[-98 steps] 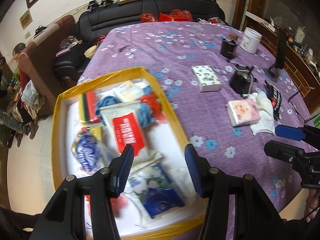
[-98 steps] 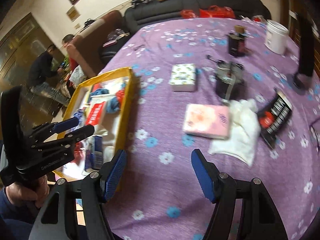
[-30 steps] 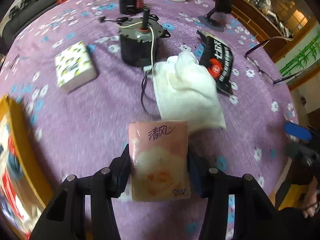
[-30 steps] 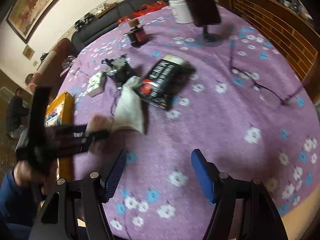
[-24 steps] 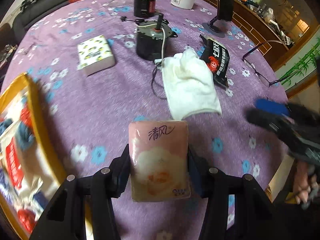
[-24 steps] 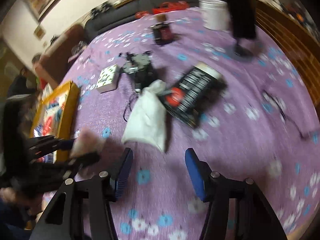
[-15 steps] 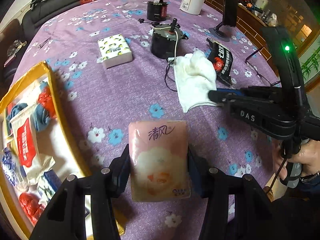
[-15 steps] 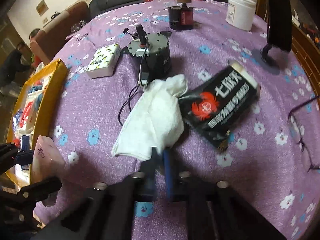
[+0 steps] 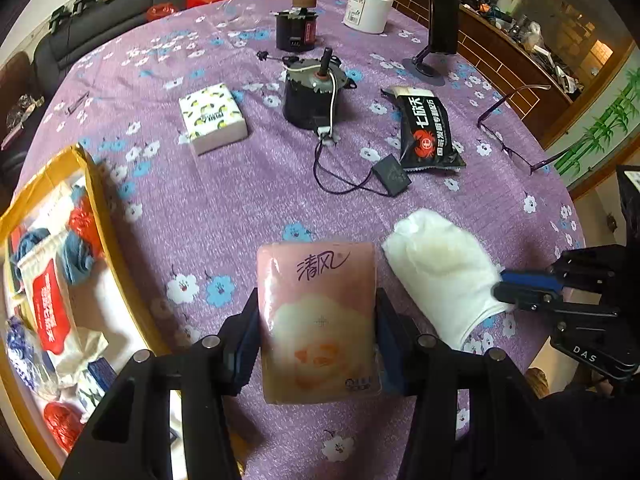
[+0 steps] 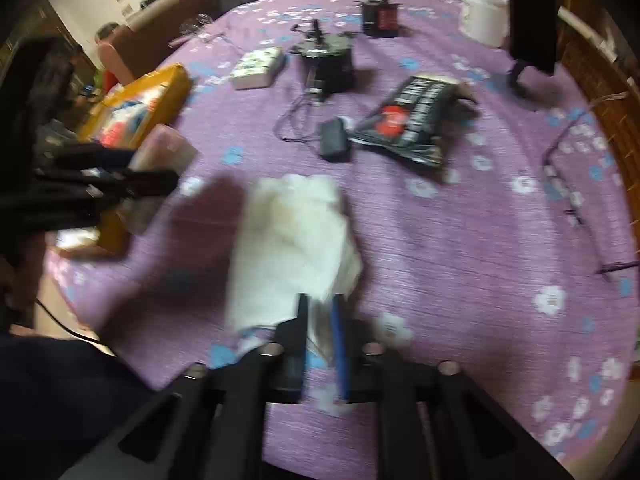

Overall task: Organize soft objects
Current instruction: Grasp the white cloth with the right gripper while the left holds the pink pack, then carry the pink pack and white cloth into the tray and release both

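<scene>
Here the pink tissue pack (image 9: 318,320) sits clamped between the left gripper (image 9: 316,332) jaws, above the purple tablecloth (image 9: 248,188). Right gripper (image 10: 320,332) jaws pinch the white cloth (image 10: 292,236). Yellow box (image 9: 102,216) at left holds tissue packs, blue and red soft items.

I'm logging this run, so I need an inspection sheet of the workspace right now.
Surface: purple floral tablecloth.
Job's things: pink tissue pack and white cloth both held; yellow tray with soft items; boxed tissues on table.
Clutter: motor, black snack bag, glasses, white jar, phone stand.
Grippers: left gripper shut on pack; right gripper shut on cloth.
Cables: motor cord to small black block.
Surroundings: black sofa.
</scene>
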A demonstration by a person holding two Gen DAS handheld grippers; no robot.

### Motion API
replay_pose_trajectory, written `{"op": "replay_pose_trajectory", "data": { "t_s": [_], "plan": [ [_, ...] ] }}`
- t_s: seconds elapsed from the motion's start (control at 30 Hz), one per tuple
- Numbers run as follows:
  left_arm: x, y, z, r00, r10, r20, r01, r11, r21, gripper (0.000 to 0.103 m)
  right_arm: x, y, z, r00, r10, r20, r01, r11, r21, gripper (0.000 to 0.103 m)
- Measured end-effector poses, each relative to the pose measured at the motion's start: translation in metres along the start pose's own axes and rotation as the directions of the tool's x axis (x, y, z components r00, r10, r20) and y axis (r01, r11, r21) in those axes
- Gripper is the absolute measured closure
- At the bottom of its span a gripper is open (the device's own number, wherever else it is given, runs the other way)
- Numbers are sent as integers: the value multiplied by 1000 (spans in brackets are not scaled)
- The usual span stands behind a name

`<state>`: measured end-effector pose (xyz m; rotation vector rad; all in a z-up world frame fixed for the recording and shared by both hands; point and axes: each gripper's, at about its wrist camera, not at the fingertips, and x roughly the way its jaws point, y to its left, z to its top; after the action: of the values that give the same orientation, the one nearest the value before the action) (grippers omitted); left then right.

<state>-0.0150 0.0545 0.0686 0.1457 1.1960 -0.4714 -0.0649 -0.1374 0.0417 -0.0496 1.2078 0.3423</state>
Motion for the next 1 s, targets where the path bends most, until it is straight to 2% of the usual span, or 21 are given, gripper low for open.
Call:
{"op": "replay_pose_trajectory", "data": {
  "t_s": [0.03, 0.1, 0.2, 0.33, 0.53, 0.57, 0.6, 0.63, 0.67, 0.7, 0.73, 0.83, 1.0],
  "plan": [
    [0, 0, 1, 1000, -1, 1, 1, 1000, 0, 52, -3, -2, -1, 1000, -6, 16, 6, 1000, -4, 46],
    [0, 0, 2, 1000, -4, 1, 4, 1000, 1, 52, -10, 0, -3, 997, 14, 69, -12, 1000, -17, 35],
    [-1, -1, 2, 1000, -4, 4, 4, 1000, 4, 52, -12, 15, 1, 995, 4, 104, 5, 996, -86, 34],
    [-2, -1, 2, 1000, -1, 11, 1, 1000, -1, 52, 3, 30, 11, 996, -2, 84, 14, 990, -139, 31],
    [-4, 4, -2, 1000, 7, 14, -7, 1000, -20, 52, 41, 44, 20, 993, -113, 31, 117, 975, -191, 28],
    [-4, 5, -3, 1000, 8, 15, -8, 1000, -22, 52, 43, 41, 21, 993, -119, 28, 122, 977, -174, 30],
    [-5, 5, -4, 1000, 9, 16, -9, 1000, -22, 52, 43, 36, 22, 995, -100, 24, 102, 984, -148, 46],
    [-5, 6, -4, 1000, 9, 18, -8, 1000, -24, 52, 44, 30, 23, 997, -72, 12, 73, 991, -113, 68],
    [-6, 6, -5, 1000, 9, 18, -9, 1000, -27, 52, 44, 21, 25, 997, -73, 10, 74, 995, -69, 76],
    [-6, 7, -6, 1000, 10, 17, -9, 1000, -30, 52, 43, 16, 26, 998, -60, 11, 61, 997, -43, 89],
    [-5, 8, -6, 1000, 11, 17, -10, 999, -33, 52, 42, 8, 28, 1000, -23, 2, 23, 1000, -15, 91],
    [-5, 9, -6, 1000, 12, 16, -11, 999, -40, 52, 36, 2, 27, 1000, 6, 13, -6, 1000, 13, 94],
    [-6, 8, -5, 1000, 16, 24, -15, 999, -37, 52, 20, 2, 25, 995, 63, 77, -67, 997, 48, 94]
  ]
}}
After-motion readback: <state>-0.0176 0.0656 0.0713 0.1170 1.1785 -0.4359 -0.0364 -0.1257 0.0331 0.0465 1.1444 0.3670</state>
